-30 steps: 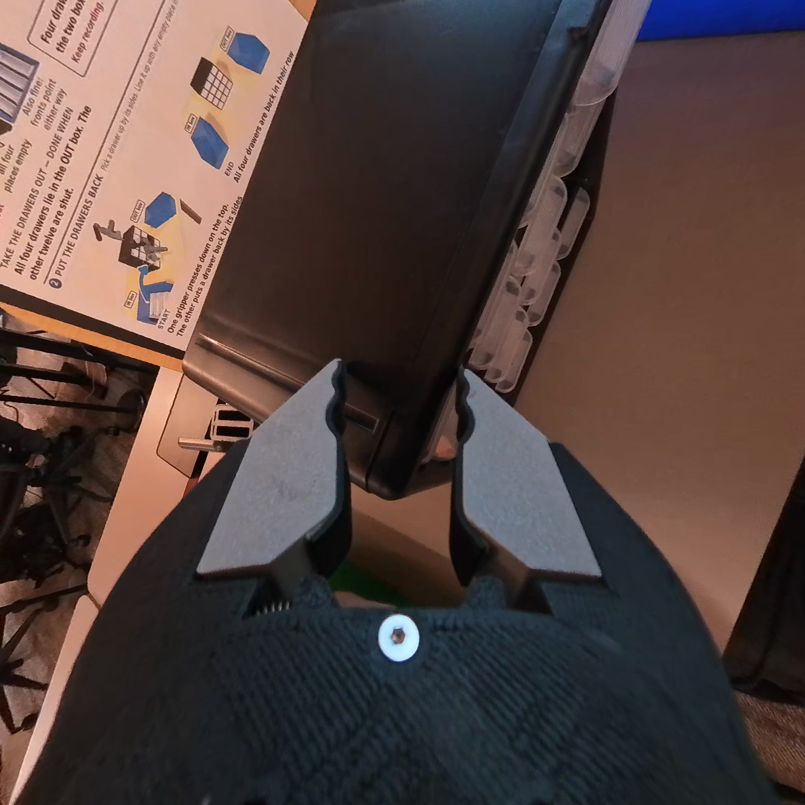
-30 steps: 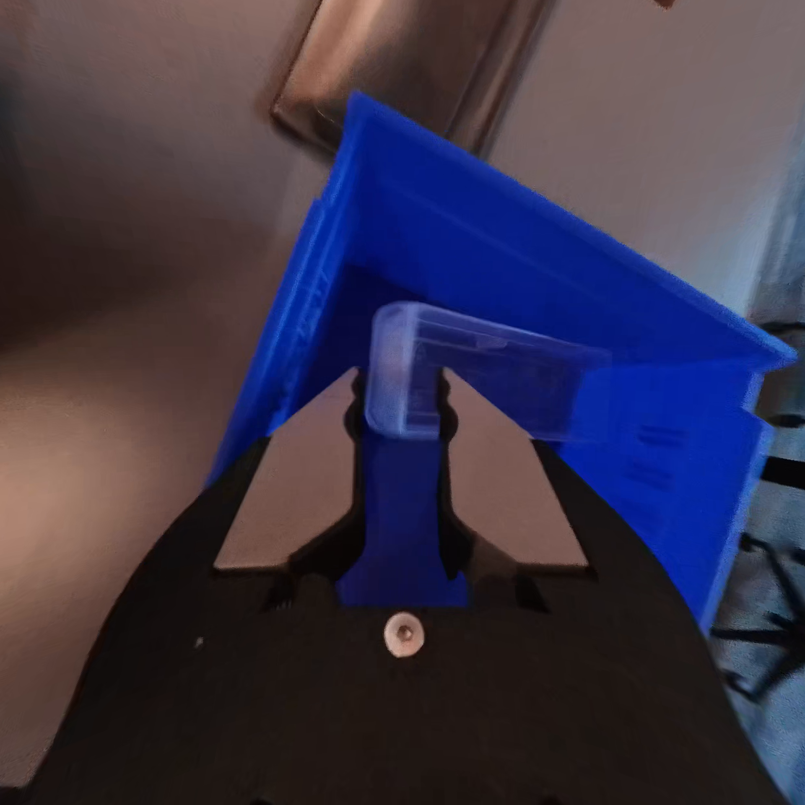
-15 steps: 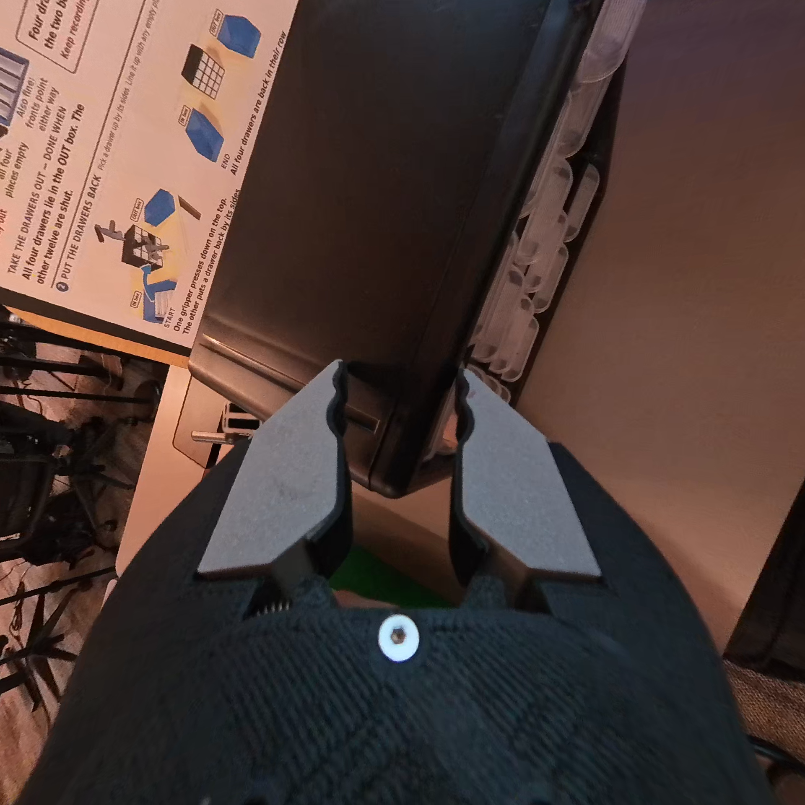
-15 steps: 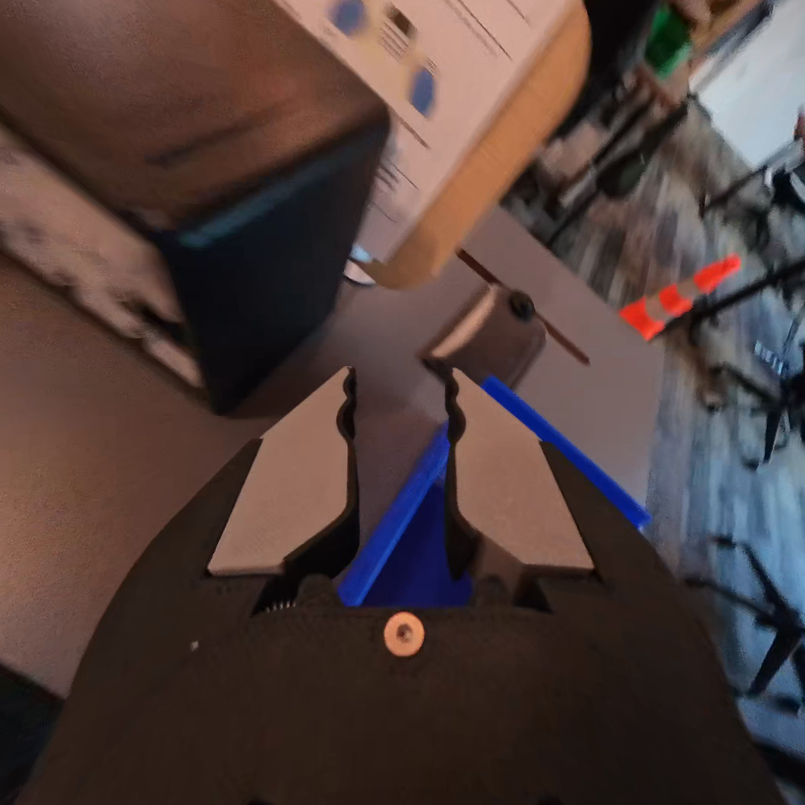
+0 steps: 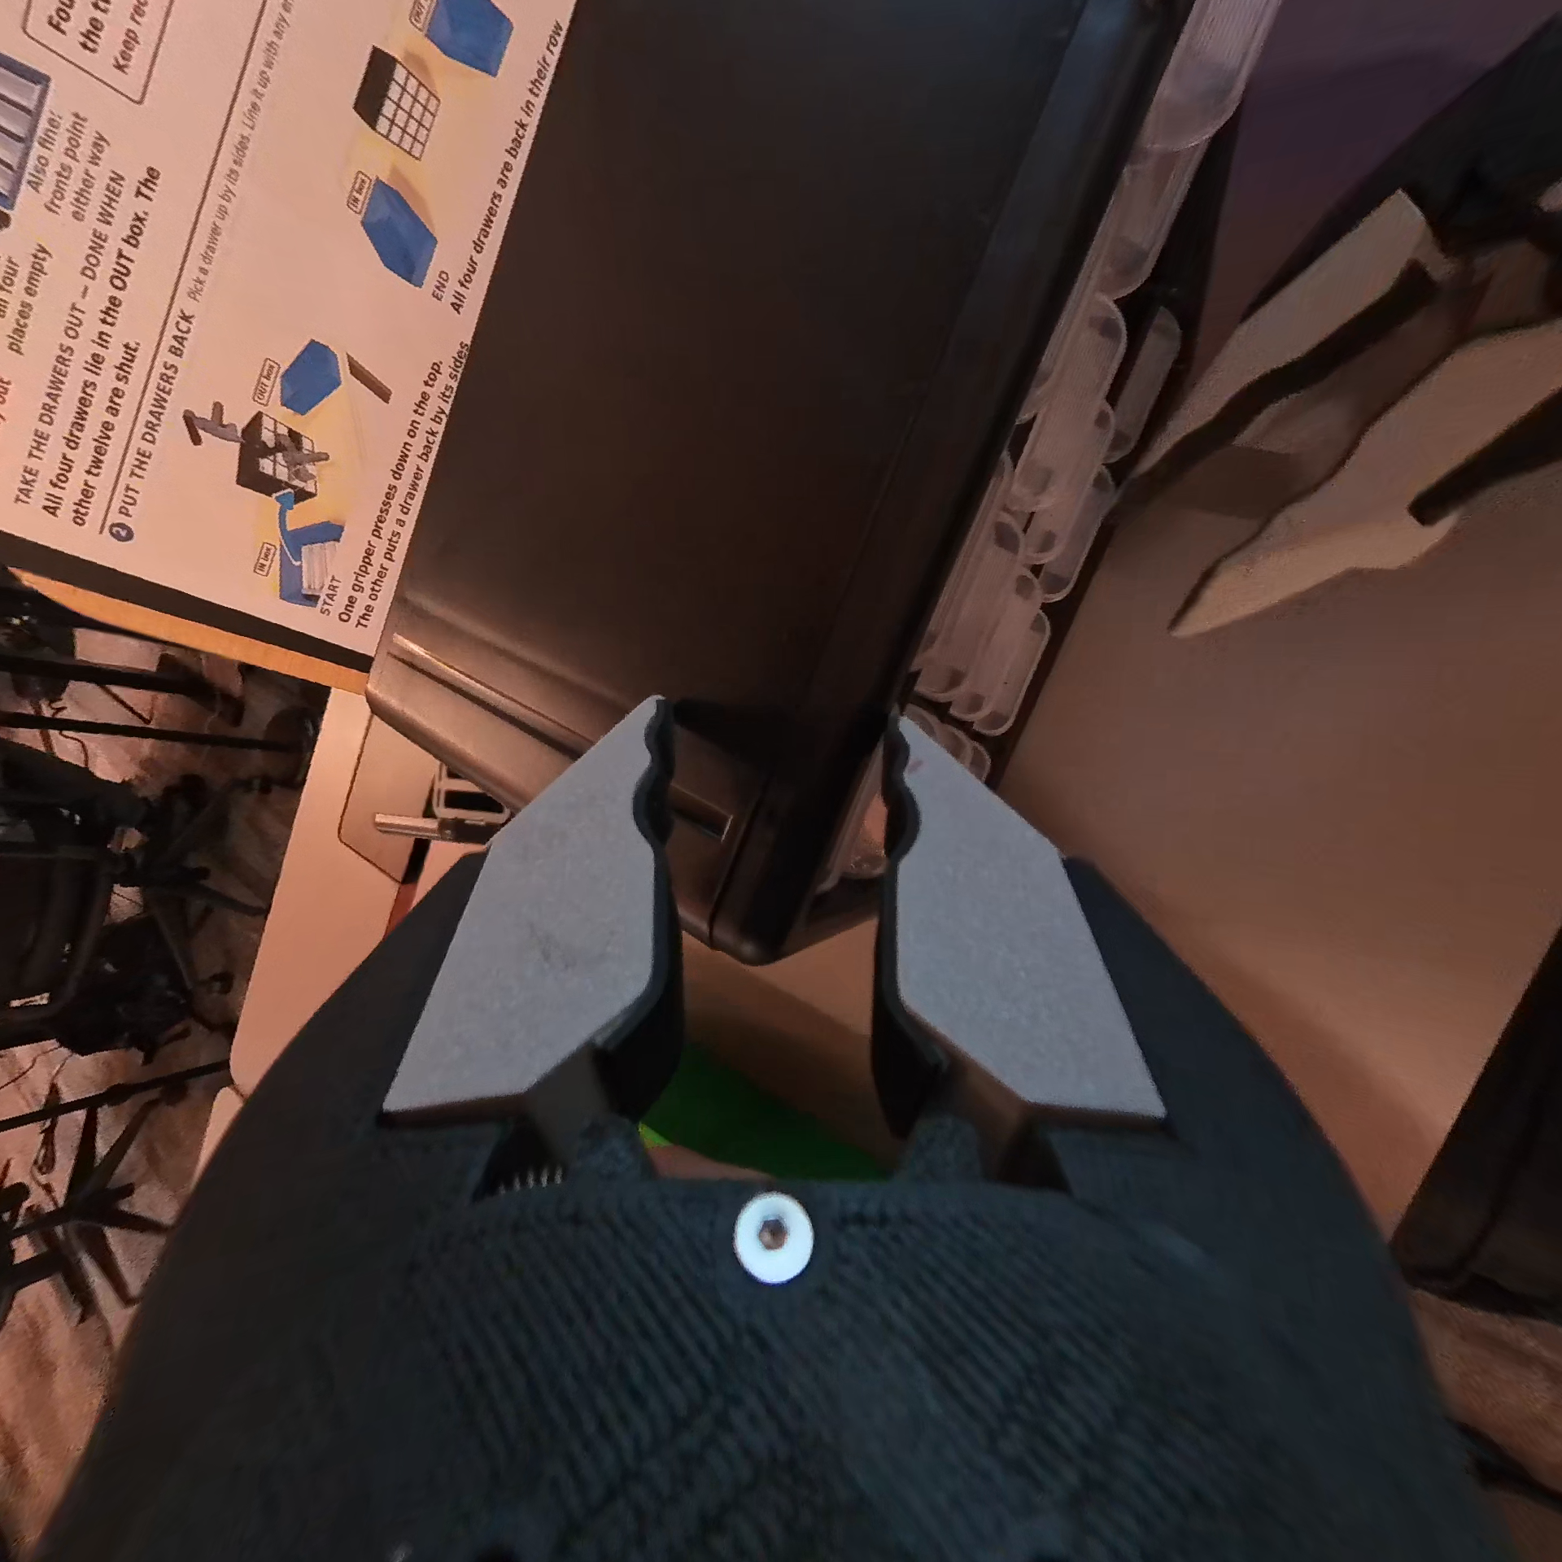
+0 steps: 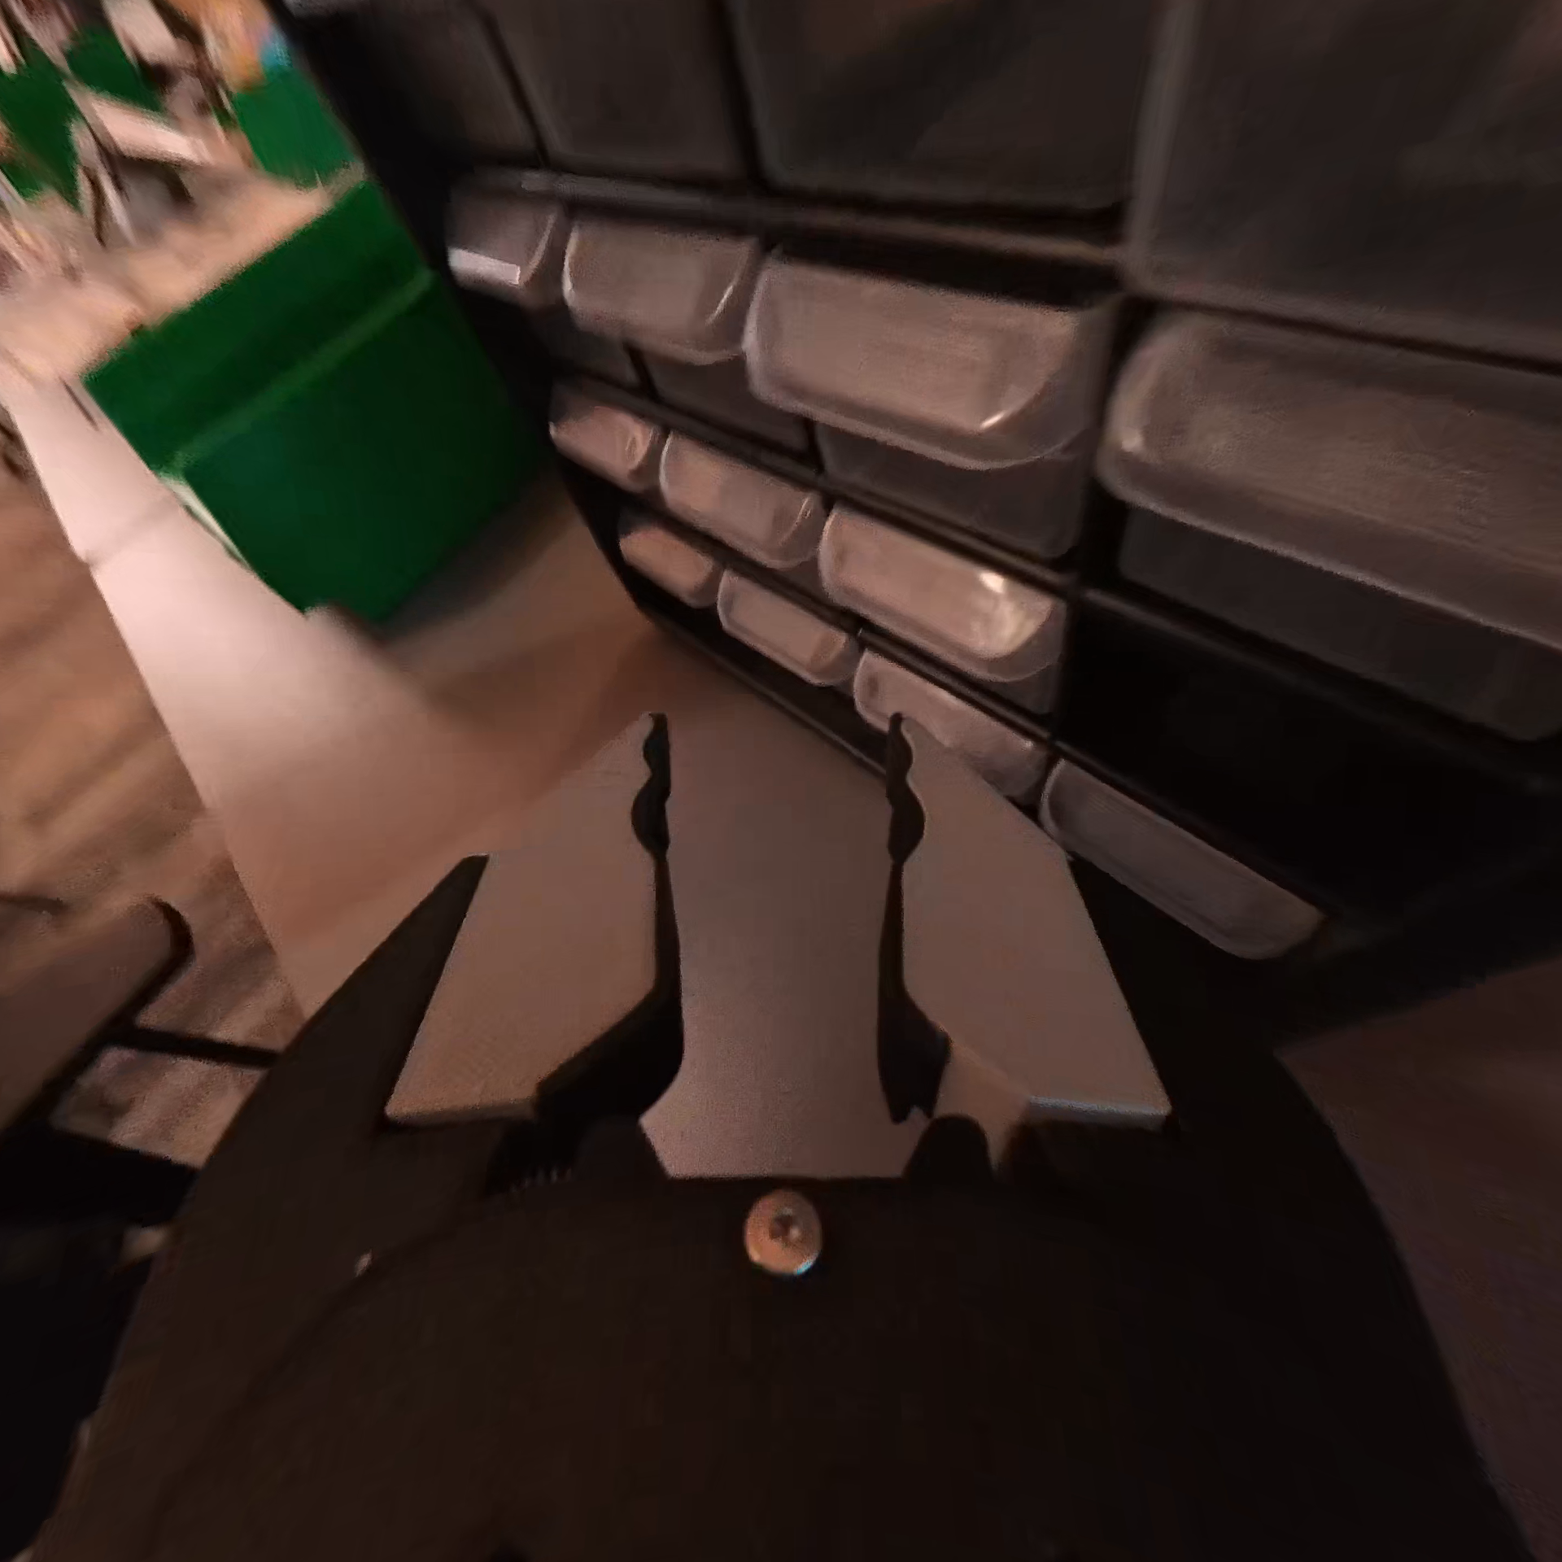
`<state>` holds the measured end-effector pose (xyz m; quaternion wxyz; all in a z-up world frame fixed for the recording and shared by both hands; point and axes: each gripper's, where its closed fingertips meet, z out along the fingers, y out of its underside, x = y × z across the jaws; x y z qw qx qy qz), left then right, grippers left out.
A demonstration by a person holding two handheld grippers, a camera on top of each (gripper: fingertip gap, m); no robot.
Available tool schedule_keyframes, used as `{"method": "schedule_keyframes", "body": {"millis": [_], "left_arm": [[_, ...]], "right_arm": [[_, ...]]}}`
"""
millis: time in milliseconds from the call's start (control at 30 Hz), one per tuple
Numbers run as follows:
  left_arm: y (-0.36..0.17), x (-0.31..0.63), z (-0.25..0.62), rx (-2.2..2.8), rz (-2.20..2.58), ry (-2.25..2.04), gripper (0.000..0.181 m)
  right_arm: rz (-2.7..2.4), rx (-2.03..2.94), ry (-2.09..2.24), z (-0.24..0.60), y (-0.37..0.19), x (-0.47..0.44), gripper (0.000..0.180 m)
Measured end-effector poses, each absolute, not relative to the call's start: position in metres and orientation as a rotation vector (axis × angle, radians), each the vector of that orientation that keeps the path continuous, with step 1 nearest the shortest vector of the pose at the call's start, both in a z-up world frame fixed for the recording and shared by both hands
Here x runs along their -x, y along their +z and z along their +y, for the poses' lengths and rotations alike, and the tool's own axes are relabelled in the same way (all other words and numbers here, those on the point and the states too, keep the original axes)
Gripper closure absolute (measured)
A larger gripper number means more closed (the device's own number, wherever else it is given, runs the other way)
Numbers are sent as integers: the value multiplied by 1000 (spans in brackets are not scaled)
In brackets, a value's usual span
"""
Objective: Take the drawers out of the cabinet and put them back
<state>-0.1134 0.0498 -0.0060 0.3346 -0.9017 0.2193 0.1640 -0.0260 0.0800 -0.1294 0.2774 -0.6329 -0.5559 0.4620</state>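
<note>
The black cabinet (image 5: 718, 338) fills the left wrist view from above, with clear drawer fronts (image 5: 1065, 473) along its right edge. My left gripper (image 5: 773, 735) is open, its fingers either side of the cabinet's near top corner. In the right wrist view the cabinet front (image 6: 1090, 583) shows rows of clear drawers (image 6: 921, 355) and one dark empty slot (image 6: 1268, 685) at the right. My right gripper (image 6: 773, 735) is open and empty, low in front of the drawers. It also shows blurred at the right of the left wrist view (image 5: 1318, 473).
A green box (image 6: 321, 423) stands to the left of the cabinet on the tan table (image 5: 1226, 887). A printed instruction sheet (image 5: 211, 296) lies behind the cabinet. Beyond the table edge are dark stands and cables (image 5: 101, 845).
My right gripper let go of a clear drawer in a blue box, then swung over to the cabinet front. My left gripper stayed open at the cabinet's corner.
</note>
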Motion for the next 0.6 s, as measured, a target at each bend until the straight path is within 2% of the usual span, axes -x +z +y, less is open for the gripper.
{"method": "schedule_keyframes", "body": {"millis": [433, 600], "left_arm": [[-6, 113, 50, 2368, 576, 463, 133], [-7, 113, 50, 2384, 584, 489, 132]], "right_arm": [[-1331, 1726, 1399, 97, -118, 32, 150], [-1236, 1754, 1522, 100, -116, 29, 150]]}}
